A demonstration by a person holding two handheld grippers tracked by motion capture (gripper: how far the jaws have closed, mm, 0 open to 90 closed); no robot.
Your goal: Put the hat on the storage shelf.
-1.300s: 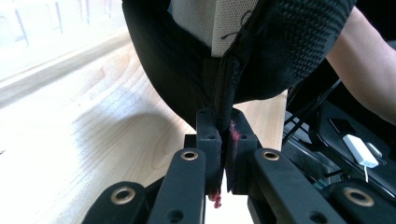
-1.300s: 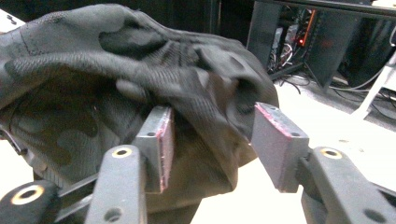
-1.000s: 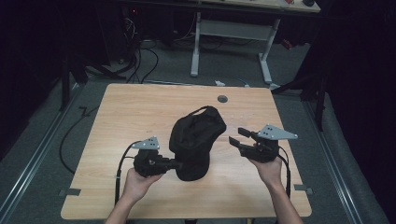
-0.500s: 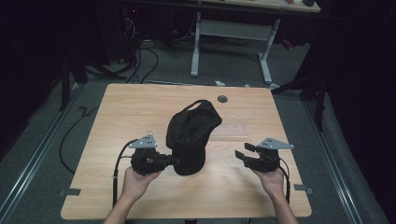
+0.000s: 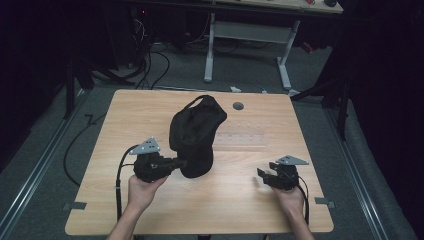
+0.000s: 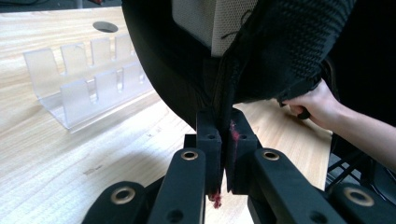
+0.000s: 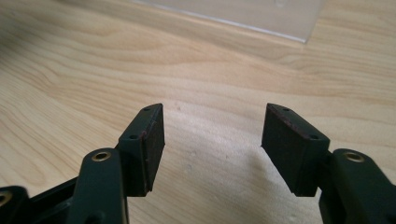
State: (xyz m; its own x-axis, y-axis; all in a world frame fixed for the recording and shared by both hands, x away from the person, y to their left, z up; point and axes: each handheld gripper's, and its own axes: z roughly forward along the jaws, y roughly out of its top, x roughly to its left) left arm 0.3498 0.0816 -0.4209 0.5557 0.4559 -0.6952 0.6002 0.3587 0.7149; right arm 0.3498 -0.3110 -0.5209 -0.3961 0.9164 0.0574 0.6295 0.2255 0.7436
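1. High view: A black bag stands upright near the middle of a wooden table, its handle loop at the top, toward 12 o'clock. The left gripper sits at the bag's 8 o'clock and is clamped on fabric at the bag's lower edge. The right gripper rests low over the table at the bag's 4 o'clock, well apart from it. Its jaws have just been opening, with nothing between them. A clear rack lies at the bag's 3 o'clock, and a small round hole lies toward 1 o'clock.

2. Left gripper view: The two pads pinch a thin fold of bag cloth rising toward 12 o'clock. The cloth is knit mesh and drapes loosely, so the bag looks soft and light. It would likely sag and fold when lifted. The rack sits at 10 o'clock.

3. Right gripper view: The jaws stand wide over bare wood, holding nothing. A sensible second hold is probably the opposite edge or the handle, pinching a fold rather than a flat panel.
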